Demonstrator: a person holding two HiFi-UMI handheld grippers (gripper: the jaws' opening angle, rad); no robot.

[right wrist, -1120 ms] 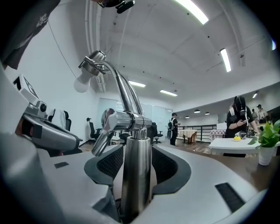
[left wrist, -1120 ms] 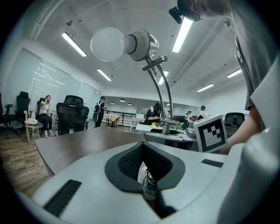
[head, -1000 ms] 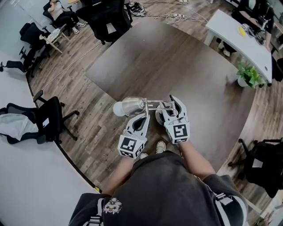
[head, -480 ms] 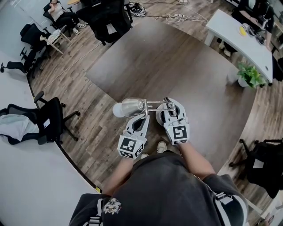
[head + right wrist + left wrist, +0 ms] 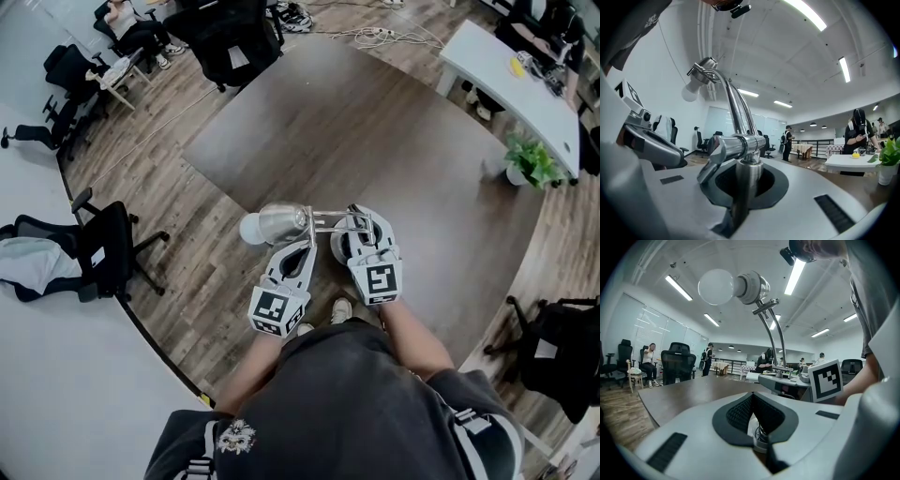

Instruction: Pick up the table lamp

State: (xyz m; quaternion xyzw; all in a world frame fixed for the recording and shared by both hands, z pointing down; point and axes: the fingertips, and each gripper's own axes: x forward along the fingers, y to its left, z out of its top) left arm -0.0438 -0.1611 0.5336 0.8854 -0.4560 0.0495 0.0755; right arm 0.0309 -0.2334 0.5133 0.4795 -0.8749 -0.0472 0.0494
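The table lamp [image 5: 279,226] is in front of me, held at the tips of my two grippers. My right gripper [image 5: 749,185] has its jaws clamped on the lamp's shiny post [image 5: 749,161], which stands right between them, and they have just been closing on it. My left gripper [image 5: 757,427] has its jaws almost together, pinching a small coiled piece [image 5: 761,437], and the round bulb [image 5: 716,287] sits high above those jaws.
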